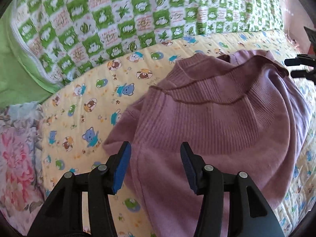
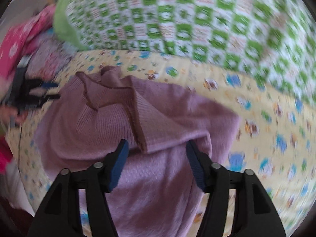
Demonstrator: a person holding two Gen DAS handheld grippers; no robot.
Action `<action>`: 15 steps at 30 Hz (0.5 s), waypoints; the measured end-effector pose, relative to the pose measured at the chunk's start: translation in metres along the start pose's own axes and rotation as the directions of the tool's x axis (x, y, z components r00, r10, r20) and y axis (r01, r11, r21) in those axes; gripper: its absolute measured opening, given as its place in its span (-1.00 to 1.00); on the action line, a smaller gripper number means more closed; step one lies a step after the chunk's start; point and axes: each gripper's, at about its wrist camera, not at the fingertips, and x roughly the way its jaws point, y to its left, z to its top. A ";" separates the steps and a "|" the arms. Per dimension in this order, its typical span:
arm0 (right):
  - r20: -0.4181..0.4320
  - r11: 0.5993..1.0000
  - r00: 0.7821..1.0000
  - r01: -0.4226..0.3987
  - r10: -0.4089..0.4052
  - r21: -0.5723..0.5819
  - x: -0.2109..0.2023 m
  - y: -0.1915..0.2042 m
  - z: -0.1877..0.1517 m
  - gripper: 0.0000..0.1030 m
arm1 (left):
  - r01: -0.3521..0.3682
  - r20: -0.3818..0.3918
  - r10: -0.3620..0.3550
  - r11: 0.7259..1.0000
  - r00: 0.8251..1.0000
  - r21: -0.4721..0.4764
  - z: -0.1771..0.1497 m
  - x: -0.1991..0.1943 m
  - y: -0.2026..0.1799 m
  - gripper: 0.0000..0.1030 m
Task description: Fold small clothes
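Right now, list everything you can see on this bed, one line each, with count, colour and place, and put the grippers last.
Ribbed knit sweater: one, mauve-purple, lying rumpled on the yellow sheet, below both grippers.
Bear-print cotton sheet: one, pale yellow with blue, green and brown bears, covering the bed under the sweater.
Checked quilt: one, green and white with leaf prints, bunched along the far side of the sheet.
Floral fabric: one, pink and grey flowers, at the left edge of the left wrist view.
Pink spotted cloth: one, bright pink, far left in the right wrist view; blurred.
Left gripper: one, black with blue pads, open over the sweater, nothing between the pads.
Right gripper: one, black with blue pads, open over the sweater, nothing gripped.
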 end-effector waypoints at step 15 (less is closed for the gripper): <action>-0.028 0.892 0.989 0.117 -0.144 -0.436 0.048 0.039 0.006 -0.55 | -0.011 -0.089 0.026 0.986 0.996 0.164 0.031 0.065 -0.023 -0.59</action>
